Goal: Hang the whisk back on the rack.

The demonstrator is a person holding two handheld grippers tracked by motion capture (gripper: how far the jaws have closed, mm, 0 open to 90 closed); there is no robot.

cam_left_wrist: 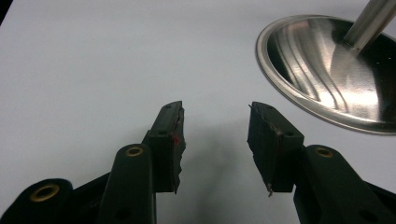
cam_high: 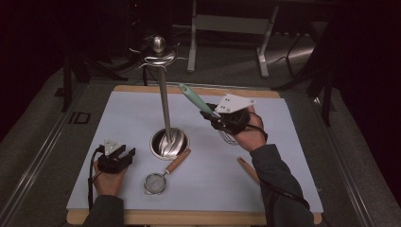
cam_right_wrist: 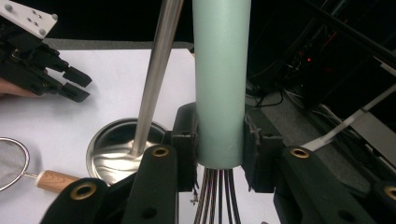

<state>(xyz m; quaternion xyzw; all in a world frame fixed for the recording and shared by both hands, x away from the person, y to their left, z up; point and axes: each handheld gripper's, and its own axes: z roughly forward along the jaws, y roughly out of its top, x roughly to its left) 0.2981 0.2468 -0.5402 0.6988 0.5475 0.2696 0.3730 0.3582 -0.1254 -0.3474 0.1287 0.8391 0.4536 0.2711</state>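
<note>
The right gripper [cam_right_wrist: 219, 140] has its jaws clenched on the mint-green handle of a whisk [cam_right_wrist: 221, 79], just above where the wires spring out below the jaws. In the high view that gripper [cam_high: 218, 119] is lifted off the white surface [cam_high: 127, 118], the whisk [cam_high: 195, 99] tilted so its handle points up and away toward the rack's pole. The pickup looks done; what seems left is carrying the whisk to the hooks at the top of the rack [cam_high: 158, 56] and hanging it there.

The left gripper [cam_left_wrist: 215, 135] rests low near the front of the surface [cam_left_wrist: 93, 56], jaws released with nothing between them, the rack's steel base dish [cam_left_wrist: 327, 79] beyond and to one side.

Two more tools lie waiting, judging by their places: a small strainer [cam_high: 156, 182] with a wooden handle between the two grippers, and another wooden handle [cam_high: 247, 169] beside the right forearm.
</note>
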